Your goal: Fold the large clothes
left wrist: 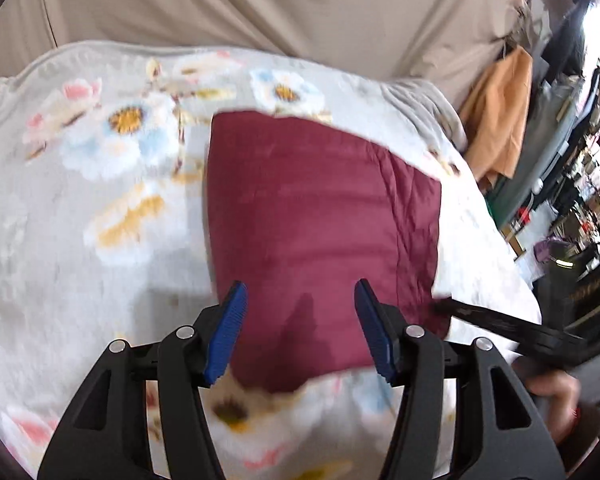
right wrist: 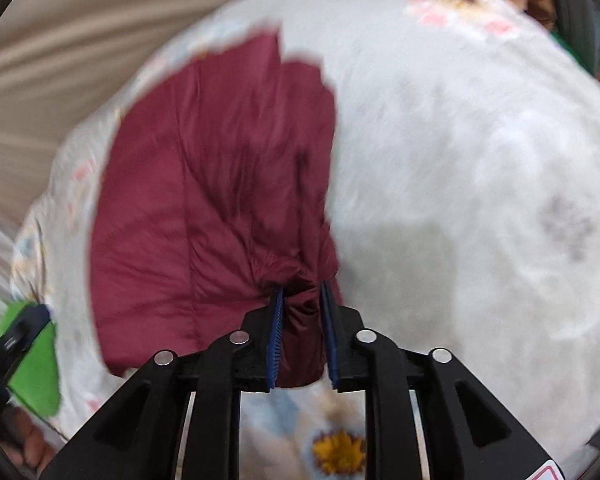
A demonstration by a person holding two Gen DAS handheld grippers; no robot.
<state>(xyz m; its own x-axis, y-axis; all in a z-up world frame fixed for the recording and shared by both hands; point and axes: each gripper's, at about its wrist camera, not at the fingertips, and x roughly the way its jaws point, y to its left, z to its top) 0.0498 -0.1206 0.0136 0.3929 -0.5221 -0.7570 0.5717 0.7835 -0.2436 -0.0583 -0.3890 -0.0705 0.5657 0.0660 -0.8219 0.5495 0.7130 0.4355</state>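
A dark red quilted garment [left wrist: 320, 208] lies folded on a pale floral blanket [left wrist: 100, 200]. My left gripper [left wrist: 300, 286] hovers over the garment's near edge, its blue pads [left wrist: 228, 328] wide apart with nothing pinched between them. In the right wrist view the same garment [right wrist: 204, 200] spreads to the left, and my right gripper [right wrist: 301, 288] is shut on a bunched fold at its near right corner. The right gripper's black frame [left wrist: 540, 336] and the hand holding it [left wrist: 556, 392] show at the lower right of the left wrist view.
The blanket [right wrist: 460, 160] covers a bed. Beige cloth [left wrist: 300, 8] hangs behind it. An orange cloth [left wrist: 500, 120] and cluttered shelves [left wrist: 592, 208] stand to the right. A green item [right wrist: 36, 376] lies by the bed's left edge.
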